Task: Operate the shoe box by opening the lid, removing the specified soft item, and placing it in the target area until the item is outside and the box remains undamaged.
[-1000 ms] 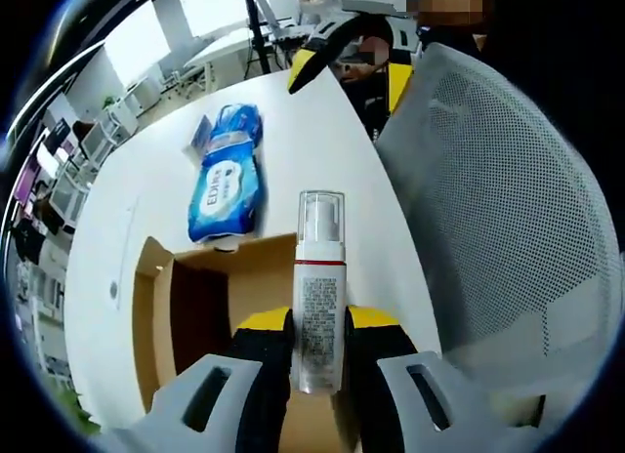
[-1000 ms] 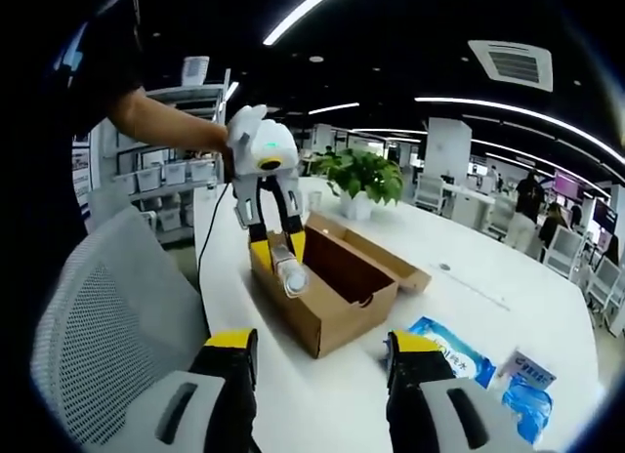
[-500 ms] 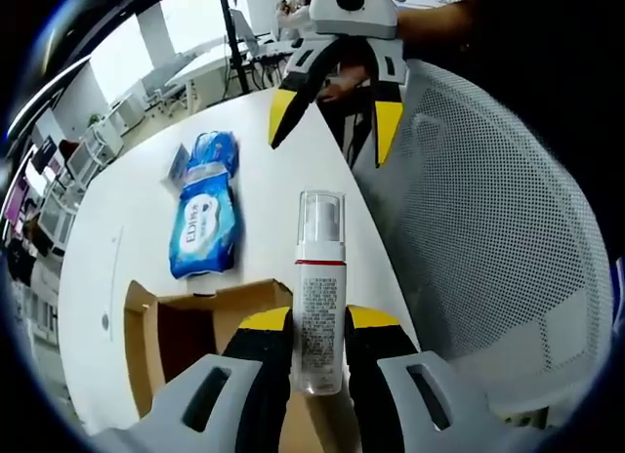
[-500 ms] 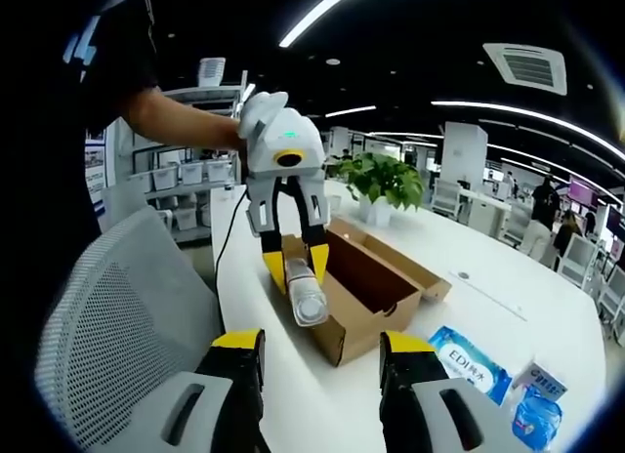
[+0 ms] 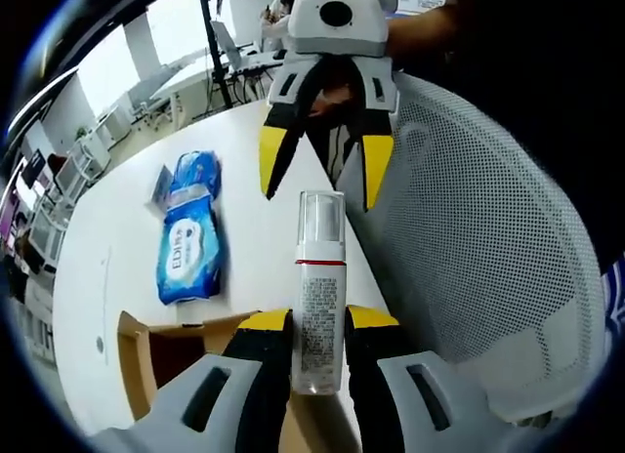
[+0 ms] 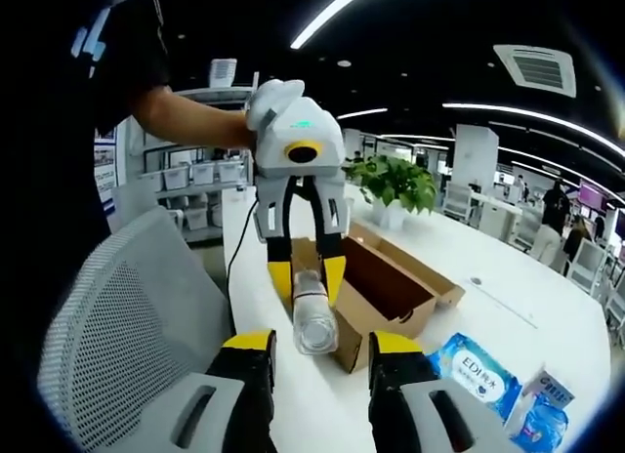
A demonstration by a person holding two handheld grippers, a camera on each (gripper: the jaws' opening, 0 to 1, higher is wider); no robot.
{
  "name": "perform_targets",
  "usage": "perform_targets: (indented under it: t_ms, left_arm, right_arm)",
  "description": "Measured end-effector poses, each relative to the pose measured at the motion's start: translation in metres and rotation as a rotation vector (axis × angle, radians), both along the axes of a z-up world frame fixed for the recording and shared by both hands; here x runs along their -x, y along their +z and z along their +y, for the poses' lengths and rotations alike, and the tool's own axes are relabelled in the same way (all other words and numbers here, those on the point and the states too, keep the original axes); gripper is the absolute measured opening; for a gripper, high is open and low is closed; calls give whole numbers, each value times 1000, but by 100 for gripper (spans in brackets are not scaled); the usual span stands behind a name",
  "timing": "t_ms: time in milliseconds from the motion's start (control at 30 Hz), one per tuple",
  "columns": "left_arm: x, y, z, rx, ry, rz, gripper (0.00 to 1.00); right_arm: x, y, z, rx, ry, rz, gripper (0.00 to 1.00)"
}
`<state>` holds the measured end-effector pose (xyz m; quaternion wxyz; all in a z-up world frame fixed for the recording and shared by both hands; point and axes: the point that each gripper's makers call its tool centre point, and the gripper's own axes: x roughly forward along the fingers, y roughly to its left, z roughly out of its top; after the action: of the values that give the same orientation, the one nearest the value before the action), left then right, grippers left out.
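Between left tool (image 5: 317, 321) tips, bottle (image 5: 319, 277)

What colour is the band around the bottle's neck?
Red, on the bottle; clearest in the left gripper view.

Blue wipes pack (image 5: 186, 240) on the table reads "EDI" plus smaller print, too small to read; same "EDI" in right gripper view. Bottle (image 5: 317, 297) label: fine print, illegible. No other legible text.
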<state>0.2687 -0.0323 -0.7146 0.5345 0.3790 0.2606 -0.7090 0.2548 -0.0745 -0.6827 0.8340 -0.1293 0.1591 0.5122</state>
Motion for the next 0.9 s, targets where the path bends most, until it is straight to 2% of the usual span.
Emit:
perform_targets:
  t_ms: [233,600,900]
  left_arm:
    - [6,2,-8,15,-27,9,19]
    - [14,5,-15,43,-60,25,19]
    - [12,5,-19,71,-54,24,20]
  right_arm:
    - [4,0,7,-5,18,1,31]
    - [8,0,10,-5,41,-1,18]
    - [6,3,9,-14,25,-11,16]
